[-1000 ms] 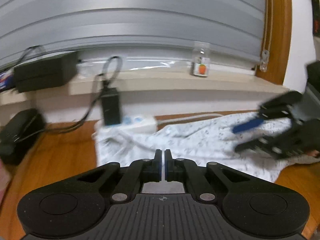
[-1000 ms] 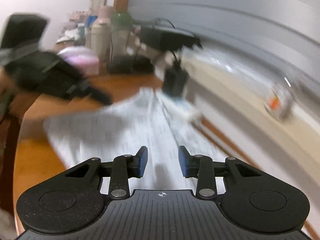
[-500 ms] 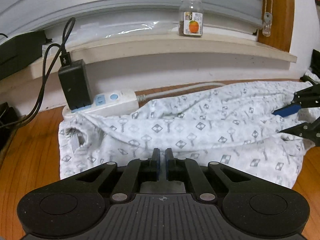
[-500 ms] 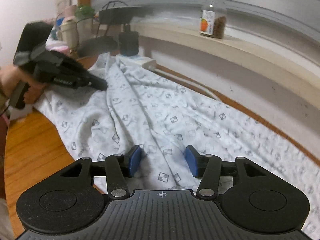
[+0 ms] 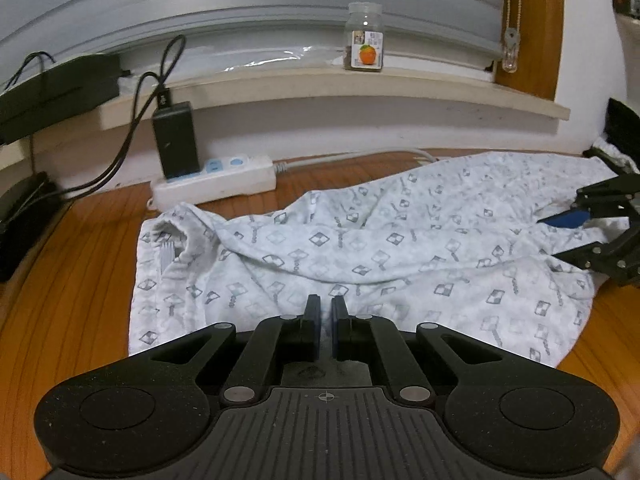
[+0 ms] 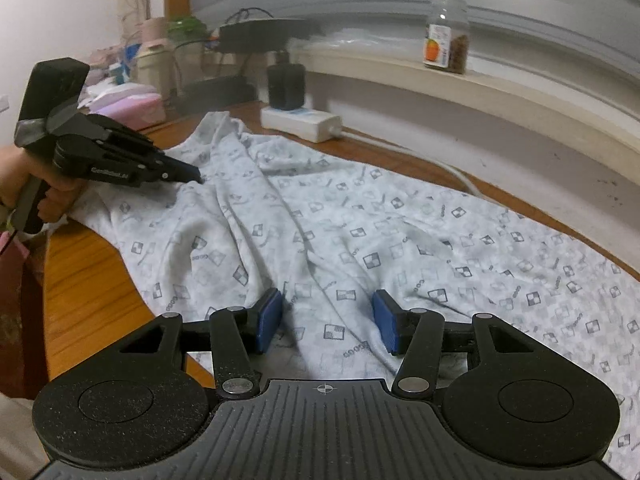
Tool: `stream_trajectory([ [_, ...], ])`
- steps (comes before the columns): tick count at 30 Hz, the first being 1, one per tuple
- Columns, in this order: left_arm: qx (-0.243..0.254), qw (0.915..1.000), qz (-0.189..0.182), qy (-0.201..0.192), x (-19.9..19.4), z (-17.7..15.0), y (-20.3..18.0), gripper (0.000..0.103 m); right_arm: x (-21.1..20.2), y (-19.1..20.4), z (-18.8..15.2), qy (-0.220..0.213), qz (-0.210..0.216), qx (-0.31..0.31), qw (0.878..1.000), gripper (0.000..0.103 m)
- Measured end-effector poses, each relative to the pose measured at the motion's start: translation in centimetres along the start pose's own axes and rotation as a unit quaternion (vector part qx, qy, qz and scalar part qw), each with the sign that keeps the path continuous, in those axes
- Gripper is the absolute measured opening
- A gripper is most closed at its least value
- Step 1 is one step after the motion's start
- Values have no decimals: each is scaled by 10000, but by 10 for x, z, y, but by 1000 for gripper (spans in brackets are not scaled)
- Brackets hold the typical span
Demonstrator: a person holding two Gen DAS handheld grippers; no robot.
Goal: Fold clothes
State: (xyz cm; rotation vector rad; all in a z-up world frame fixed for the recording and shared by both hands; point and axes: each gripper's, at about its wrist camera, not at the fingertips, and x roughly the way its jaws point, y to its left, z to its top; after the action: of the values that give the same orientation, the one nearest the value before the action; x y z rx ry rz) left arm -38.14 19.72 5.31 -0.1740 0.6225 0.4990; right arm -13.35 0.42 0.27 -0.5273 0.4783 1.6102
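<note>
Garment (image 5: 360, 248), white with a small grey checker-and-key print, lies spread and rumpled across the wooden table (image 5: 72, 264), collar end near the power strip (image 5: 216, 180), not folded into any neat shape.

Changes over the last second: both views went from blurred sweep to sharp, so both grippers have come down low and slowed. In the left view, cloth that was up against the power strip half a second ago now lies clear of it, with bare wood between, and it fills more of the frame. Judged: the person is settling in on the near edge for a grab, whether to straighten the piece or to start a fold can't be told.

Left gripper (image 5: 326, 320): fingers nearly together with only a thin slit; a sliver of cloth shows in that slit, but whether it is pinched or just lies behind, I cannot tell. From the right view its tip sits at the cloth, held by a hand (image 6: 24, 184).

Right gripper (image 6: 326, 320): fingers spread wide, nothing between them, a ridge of cloth running under the gap.

Writing: jar (image 5: 364, 42) on the sill has a label with an orange picture, text too small. Left gripper body carries white lettering in the right view, not legible. Print includes tiny word marks, unreadable.
</note>
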Motion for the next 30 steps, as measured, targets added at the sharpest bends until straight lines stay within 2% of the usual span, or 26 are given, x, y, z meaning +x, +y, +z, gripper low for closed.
stream_trajectory([
  [6,-273,9996,44,-65,-14,-3,14,8,0,-3,-4,-104,32,109,9999,55],
  [9,-625,9959,469,-458,-24,5,38,45,1,-4,-4,-101,27,137,9999,58],
  [10,-724,9941,664,-456,-24,9,44,48,1,-5,-4,-101,25,144,9998,58],
  [13,-656,9938,863,-258,-7,22,57,48,1,-7,-4,-101,41,191,9998,61],
  [15,-596,9945,844,-168,5,26,62,48,2,-7,-4,-99,28,207,9997,63],
  [17,-489,9947,898,-84,15,27,64,41,2,-7,-5,-97,11,212,9997,63],
  [18,-420,9944,968,-60,19,28,65,12,2,-7,-5,-96,3,213,9997,64],
  [19,-397,9932,1095,-88,16,30,67,10,2,-7,-5,-97,2,212,9997,64],
  [21,-359,9902,1339,-147,10,34,70,10,1,-7,-5,-99,1,215,9997,64],
  [24,-523,9872,1463,-353,-12,39,81,10,1,-7,-5,-104,-2,221,9997,64],
  [26,-471,9879,1462,-225,-15,39,81,15,0,-6,-5,-108,-19,225,9997,65],
  [28,-339,9864,1600,-133,-16,38,76,31,0,-6,-5,-115,-56,224,9997,70],
  [30,-136,9875,1565,-137,-15,37,62,41,-2,-5,-6,-163,-157,210,9995,75],
])
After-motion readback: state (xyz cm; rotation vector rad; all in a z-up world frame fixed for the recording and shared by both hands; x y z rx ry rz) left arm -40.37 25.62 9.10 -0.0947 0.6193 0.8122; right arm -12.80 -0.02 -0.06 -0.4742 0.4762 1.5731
